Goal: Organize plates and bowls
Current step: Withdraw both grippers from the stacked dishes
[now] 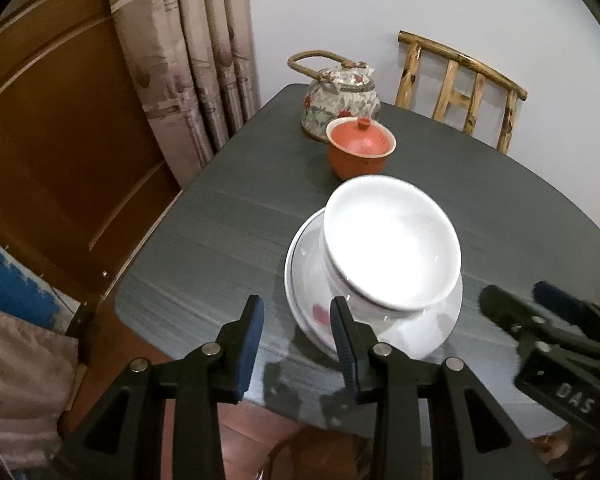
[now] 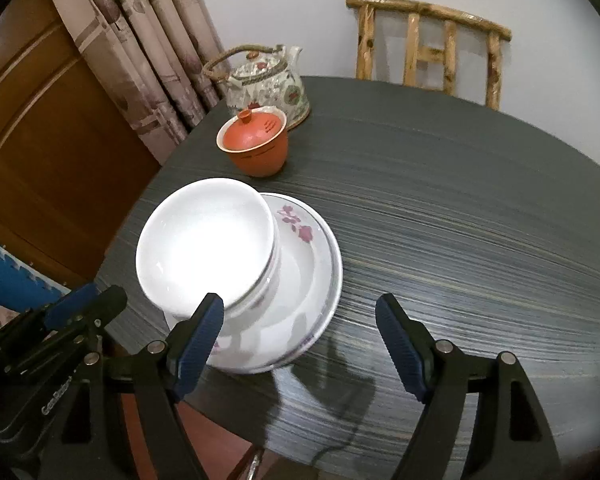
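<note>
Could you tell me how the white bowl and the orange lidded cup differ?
The white bowl is plain white; the orange lidded cup is terracotta orange. The bowl is open and wider; the cup is covered by a knobbed lid. The bowl rests on a floral plate; the cup stands directly on the table. Both sit upright.

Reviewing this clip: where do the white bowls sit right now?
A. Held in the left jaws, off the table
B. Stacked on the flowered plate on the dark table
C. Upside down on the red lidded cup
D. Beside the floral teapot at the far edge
B: the white bowls stand stacked and upright on the flowered plate, while the left gripper and right gripper are both open and hold nothing.
</note>
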The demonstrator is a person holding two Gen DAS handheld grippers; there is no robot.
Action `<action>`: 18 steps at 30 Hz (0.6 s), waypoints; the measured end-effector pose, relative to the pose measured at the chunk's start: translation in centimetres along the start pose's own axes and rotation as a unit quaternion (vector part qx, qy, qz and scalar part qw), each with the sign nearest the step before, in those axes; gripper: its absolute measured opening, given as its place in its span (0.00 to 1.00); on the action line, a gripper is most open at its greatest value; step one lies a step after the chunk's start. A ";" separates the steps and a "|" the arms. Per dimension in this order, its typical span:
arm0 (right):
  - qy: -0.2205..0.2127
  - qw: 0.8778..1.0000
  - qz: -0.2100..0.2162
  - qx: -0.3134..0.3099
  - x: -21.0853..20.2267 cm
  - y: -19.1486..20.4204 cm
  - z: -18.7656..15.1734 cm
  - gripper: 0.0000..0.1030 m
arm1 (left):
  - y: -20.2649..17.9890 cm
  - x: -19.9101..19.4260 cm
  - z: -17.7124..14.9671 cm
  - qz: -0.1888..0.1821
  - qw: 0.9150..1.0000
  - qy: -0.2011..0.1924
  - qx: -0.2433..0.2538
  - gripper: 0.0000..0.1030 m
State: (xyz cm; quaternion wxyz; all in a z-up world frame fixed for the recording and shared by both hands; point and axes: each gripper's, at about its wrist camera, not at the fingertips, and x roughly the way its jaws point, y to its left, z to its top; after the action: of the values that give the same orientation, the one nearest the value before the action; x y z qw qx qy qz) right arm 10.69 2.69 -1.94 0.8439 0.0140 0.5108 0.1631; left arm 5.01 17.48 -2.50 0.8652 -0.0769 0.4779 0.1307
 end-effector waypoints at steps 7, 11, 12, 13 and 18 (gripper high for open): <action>-0.022 0.999 -0.022 -0.017 -2.5 -0.1 -3.0 0.84 | -0.7 -0.7 -1.9 0.003 1.000 0.005 -0.002 0.34; -0.023 0.999 -0.030 -0.022 -2.9 -0.3 -4.2 0.86 | -1.5 -1.3 -2.5 0.007 1.000 0.001 0.003 0.34; -0.022 0.999 -0.035 -0.024 -2.9 -0.3 -4.5 0.86 | -1.7 -1.5 -2.5 0.008 1.000 -0.001 0.005 0.34; -0.021 0.999 -0.039 -0.025 -3.0 -0.4 -4.8 0.86 | -1.9 -1.6 -2.6 0.009 1.000 -0.003 0.006 0.34; -0.023 0.998 -0.047 -0.023 -3.4 -1.0 -5.6 0.87 | -2.6 -2.2 -2.7 0.012 1.000 -0.013 0.012 0.34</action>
State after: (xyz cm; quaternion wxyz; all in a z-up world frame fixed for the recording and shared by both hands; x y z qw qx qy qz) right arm 4.68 -0.01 -1.91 0.8624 -0.0253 0.4873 0.1349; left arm 2.50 13.93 -2.04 0.8707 -0.0589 0.4688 0.1365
